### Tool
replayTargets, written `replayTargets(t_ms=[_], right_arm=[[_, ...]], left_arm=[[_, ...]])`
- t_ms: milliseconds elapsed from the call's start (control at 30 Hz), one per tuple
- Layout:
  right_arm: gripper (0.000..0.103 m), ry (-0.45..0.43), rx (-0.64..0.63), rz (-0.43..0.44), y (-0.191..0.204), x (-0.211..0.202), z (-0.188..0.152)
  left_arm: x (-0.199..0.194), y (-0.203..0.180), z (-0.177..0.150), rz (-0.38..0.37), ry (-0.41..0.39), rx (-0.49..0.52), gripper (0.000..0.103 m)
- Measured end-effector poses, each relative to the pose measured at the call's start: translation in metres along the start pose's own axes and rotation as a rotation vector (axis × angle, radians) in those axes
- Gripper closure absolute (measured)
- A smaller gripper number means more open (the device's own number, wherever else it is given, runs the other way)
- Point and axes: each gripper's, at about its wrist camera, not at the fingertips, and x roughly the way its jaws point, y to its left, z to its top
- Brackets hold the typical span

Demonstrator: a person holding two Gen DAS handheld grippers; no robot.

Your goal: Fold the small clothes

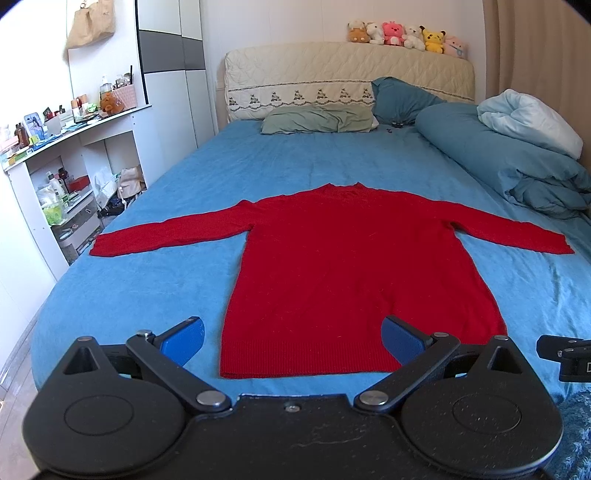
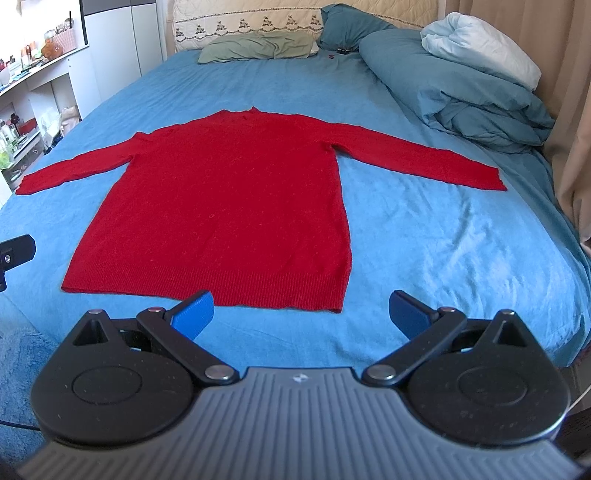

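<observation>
A red long-sleeved sweater [image 1: 343, 266] lies flat on the blue bed sheet [image 1: 147, 288], both sleeves spread out sideways, collar toward the headboard, hem toward me. It also shows in the right wrist view [image 2: 229, 206]. My left gripper [image 1: 293, 341] is open and empty, hovering at the left part of the hem. My right gripper [image 2: 301, 314] is open and empty, just short of the hem's right corner. Part of the right gripper [image 1: 563, 354] shows at the right edge of the left wrist view.
A rolled blue and white duvet [image 1: 517, 155] lies along the bed's right side. Pillows [image 1: 317, 118] lie at the cream headboard, with plush toys [image 1: 406, 35] on top. Cluttered white shelves [image 1: 62, 177] stand left of the bed. A curtain [image 2: 576, 166] hangs on the right.
</observation>
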Motion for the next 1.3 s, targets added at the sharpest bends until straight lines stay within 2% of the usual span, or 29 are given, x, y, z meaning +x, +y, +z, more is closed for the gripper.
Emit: replayTargets(t_ms=[1300], right_arm=[[0.0,-0.01,-0.008,0.005,0.0047,-0.0025,0.0012]], left_arm=[[-0.0002,0.0009,-0.0006,-0.003,-0.002,-0.003,0.0]])
